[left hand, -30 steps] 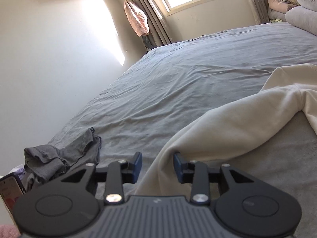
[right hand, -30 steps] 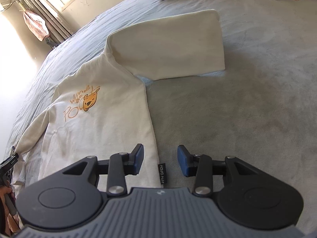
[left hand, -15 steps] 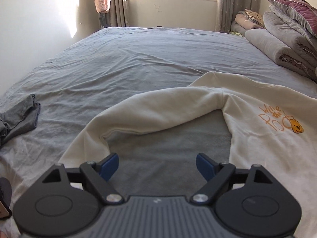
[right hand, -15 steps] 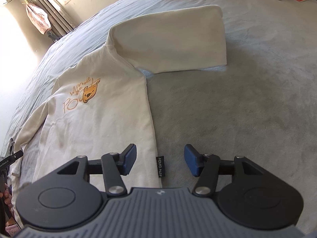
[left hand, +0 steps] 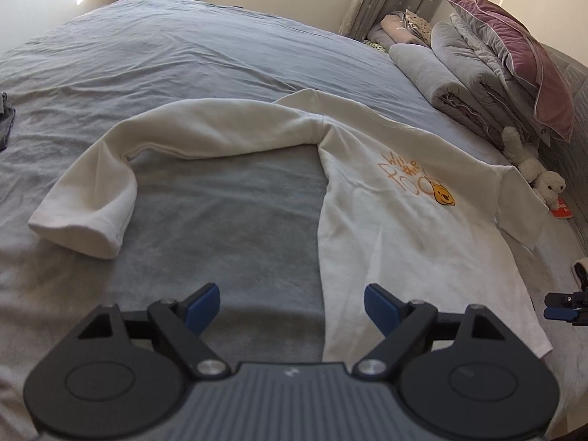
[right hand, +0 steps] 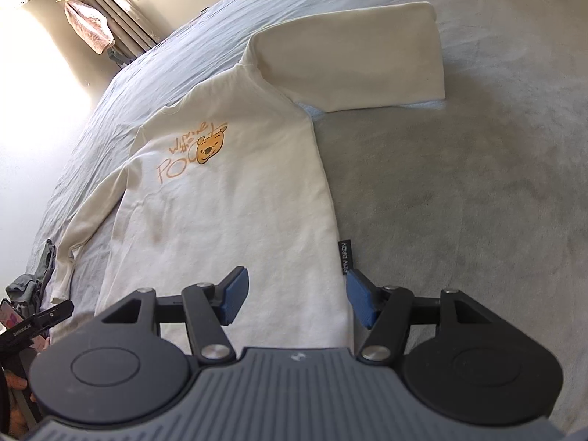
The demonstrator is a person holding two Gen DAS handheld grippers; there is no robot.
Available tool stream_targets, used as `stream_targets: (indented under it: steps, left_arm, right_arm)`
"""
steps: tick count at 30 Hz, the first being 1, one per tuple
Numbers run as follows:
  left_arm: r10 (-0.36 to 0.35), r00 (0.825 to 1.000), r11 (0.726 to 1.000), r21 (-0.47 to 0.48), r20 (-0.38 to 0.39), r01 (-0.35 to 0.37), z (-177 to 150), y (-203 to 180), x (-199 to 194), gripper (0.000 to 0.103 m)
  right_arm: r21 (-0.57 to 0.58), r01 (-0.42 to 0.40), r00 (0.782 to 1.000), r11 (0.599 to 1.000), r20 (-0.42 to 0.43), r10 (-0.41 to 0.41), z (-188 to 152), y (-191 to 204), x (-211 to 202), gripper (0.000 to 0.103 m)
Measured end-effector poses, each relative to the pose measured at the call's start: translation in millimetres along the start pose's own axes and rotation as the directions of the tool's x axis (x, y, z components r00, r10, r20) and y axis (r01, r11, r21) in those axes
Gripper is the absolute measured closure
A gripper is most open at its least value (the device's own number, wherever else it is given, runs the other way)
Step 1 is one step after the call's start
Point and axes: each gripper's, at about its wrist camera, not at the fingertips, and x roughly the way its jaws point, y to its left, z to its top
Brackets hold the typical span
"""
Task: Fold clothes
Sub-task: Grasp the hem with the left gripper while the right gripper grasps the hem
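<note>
**Operator:** While you hold both claws over the near hem, what is the status, read from left to right?

**Supervisor:** Start at the far left of the left wrist view. A dark grey garment [left hand: 4, 121] lies bunched at the bed's edge, well apart from the work. Next comes the cream sweatshirt [left hand: 397, 220], spread print-side up on the grey bed [left hand: 183, 55]. Its long sleeve [left hand: 154, 139] curves out from the shoulder and bends back toward you, with the cuff resting on the sheet. Your left claw [left hand: 292, 307] stands wide open and empty, over bare sheet and the body's side edge.

**Operator:** And further right?

**Supervisor:** In the right wrist view, your right claw [right hand: 294, 299] hangs over the bottom corner by the black side label [right hand: 344, 257]. Its jaws are opening; fabric shows below the gap, but the pads do not press on it. The other sleeve [right hand: 352, 62] lies flat, out to the side. Folded bedding [left hand: 459, 77] and a plush toy [left hand: 533, 169] sit along the far right.

**Operator:** Progress?

**Supervisor:** Judge it as early. The garment is laid out and mostly smoothed, but no fold is made yet. Both sleeves need bringing in, then the body needs folding. The grey garment also appears unfolded.
</note>
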Motion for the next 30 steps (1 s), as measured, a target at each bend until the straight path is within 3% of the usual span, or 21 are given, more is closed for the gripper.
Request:
stream_targets:
  steps: [9, 11, 14, 18, 22, 26, 30]
  left_arm:
    - [-0.137, 0.99, 0.974, -0.186, -0.041, 0.128, -20.1, 25.2, -2.0, 0.018]
    - [-0.174, 0.984, 0.963, -0.214, -0.04, 0.161, -22.9, 27.6, -2.4, 0.024]
    - [-0.23, 0.972, 0.943, -0.256, -0.043, 0.212, -26.8, 28.9, -0.3, 0.035]
    - [-0.326, 0.943, 0.913, -0.284, -0.07, 0.294, -36.8, 17.9, 8.1, 0.039]
    - [-0.274, 0.957, 0.94, -0.236, -0.099, 0.245, -43.9, 3.9, 18.2, 0.04]
    - [-0.266, 0.961, 0.942, -0.233, -0.081, 0.241, -45.5, 1.8, 19.4, 0.04]
    - [-0.239, 0.969, 0.954, -0.202, -0.068, 0.221, -49.6, -2.2, 17.9, 0.042]
  right_arm:
    - [0.046, -0.003, 1.0, 0.999, -0.013, 0.003, -26.6, -3.1, -15.8, 0.04]
    - [0.054, -0.012, 1.0, 0.998, -0.003, 0.012, -32.2, -4.8, -18.4, 0.04]
    - [0.083, -0.033, 0.999, 0.996, 0.023, 0.031, -43.7, -12.2, -19.3, 0.04]
    - [0.155, -0.043, 0.999, 0.987, 0.008, 0.042, -57.7, -23.3, -11.3, 0.04]
    - [0.149, -0.044, 0.998, 0.988, 0.052, 0.036, -58.5, -20.6, -6.2, 0.041]
    - [0.14, -0.036, 0.997, 0.99, 0.072, 0.026, -61.5, -19.1, -0.2, 0.042]
    - [0.007, 0.052, 0.995, 0.999, 0.091, -0.052, -67.9, -2.9, 4.4, 0.057]
